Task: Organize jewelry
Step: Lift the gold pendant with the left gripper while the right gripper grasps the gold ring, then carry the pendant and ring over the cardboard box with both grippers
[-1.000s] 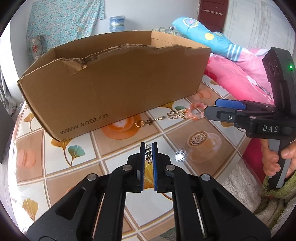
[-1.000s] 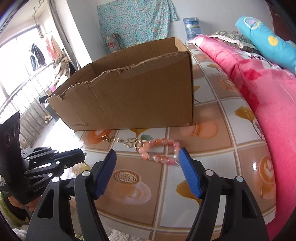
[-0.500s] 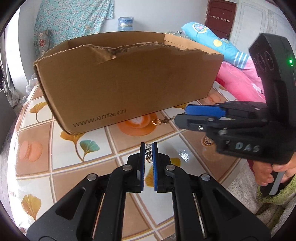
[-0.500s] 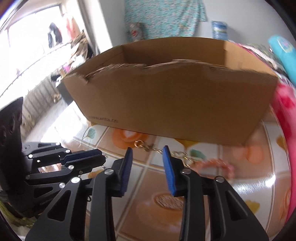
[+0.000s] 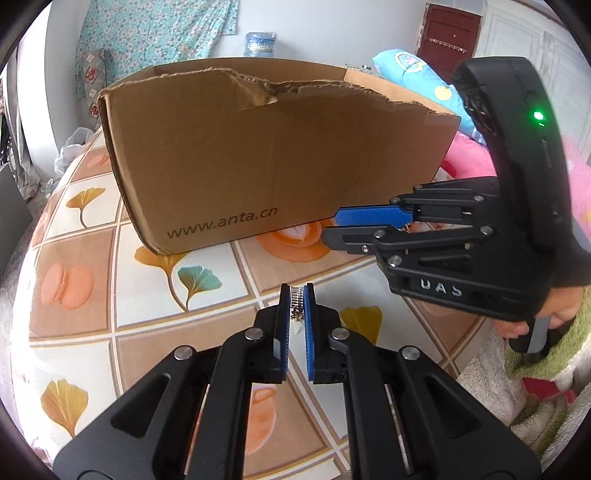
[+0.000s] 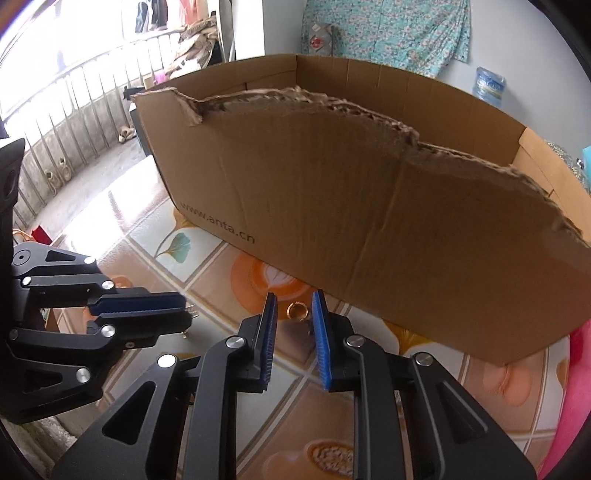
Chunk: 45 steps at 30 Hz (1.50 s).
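Patterned tablecloth [image 5: 92, 325], printed with ginkgo leaves and coffee cups, covers the work surface; a floral curtain [image 6: 388, 33] and a water bottle [image 5: 260, 42] stand behind. Cardboard box [image 5: 280, 162], open-topped with a torn front rim and marked "www.anta.cn", sits on the cloth.

Left gripper [image 5: 296, 297]: held low over the cloth, pointing toward the box front. Blue pads nearly together, pinching a small silver-and-gold jewelry piece [image 5: 296, 302] between the tips.

Right gripper [image 6: 293, 314]: held level just above the cloth, close to the box's front wall, reaching across in front of the left gripper. Jaws stand a narrow gap apart and hold nothing visible. A gold ring [image 6: 297, 311] of a chain lies on the cloth between the fingertips, not touching either pad. In the left wrist view the person's hand [image 5: 554, 314] grips the handle, and a green indicator light [image 5: 538, 116] shows on the housing.
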Each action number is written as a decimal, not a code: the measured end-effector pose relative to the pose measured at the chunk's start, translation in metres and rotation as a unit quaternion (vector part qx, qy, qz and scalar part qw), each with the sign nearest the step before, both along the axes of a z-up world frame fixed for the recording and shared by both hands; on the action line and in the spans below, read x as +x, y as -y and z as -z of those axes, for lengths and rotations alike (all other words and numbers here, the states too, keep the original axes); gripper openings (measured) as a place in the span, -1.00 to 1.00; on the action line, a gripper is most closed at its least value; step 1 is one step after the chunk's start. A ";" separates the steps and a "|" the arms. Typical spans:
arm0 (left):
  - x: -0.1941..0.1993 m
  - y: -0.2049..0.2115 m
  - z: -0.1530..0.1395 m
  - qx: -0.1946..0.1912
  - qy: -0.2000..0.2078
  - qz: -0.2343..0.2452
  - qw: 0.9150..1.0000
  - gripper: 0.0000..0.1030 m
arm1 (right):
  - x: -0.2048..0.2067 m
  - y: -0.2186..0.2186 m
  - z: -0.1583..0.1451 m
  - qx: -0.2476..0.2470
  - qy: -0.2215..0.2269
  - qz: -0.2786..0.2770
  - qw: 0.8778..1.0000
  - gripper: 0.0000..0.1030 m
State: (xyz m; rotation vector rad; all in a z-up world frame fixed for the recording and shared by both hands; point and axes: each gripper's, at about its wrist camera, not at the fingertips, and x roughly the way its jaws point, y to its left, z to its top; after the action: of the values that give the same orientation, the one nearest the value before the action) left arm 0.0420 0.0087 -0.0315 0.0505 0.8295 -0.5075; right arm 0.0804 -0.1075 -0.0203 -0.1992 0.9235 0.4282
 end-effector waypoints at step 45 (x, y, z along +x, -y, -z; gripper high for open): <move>0.026 -0.008 -0.133 -0.073 0.123 0.019 0.990 -0.88 | 0.033 0.061 -0.130 0.256 0.037 0.042 0.965 -0.81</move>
State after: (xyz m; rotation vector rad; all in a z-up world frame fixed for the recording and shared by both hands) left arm 0.0680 0.0168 0.1017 -0.0058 0.5496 -0.5845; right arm 0.1131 -0.1688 0.1100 0.2943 0.7182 0.5614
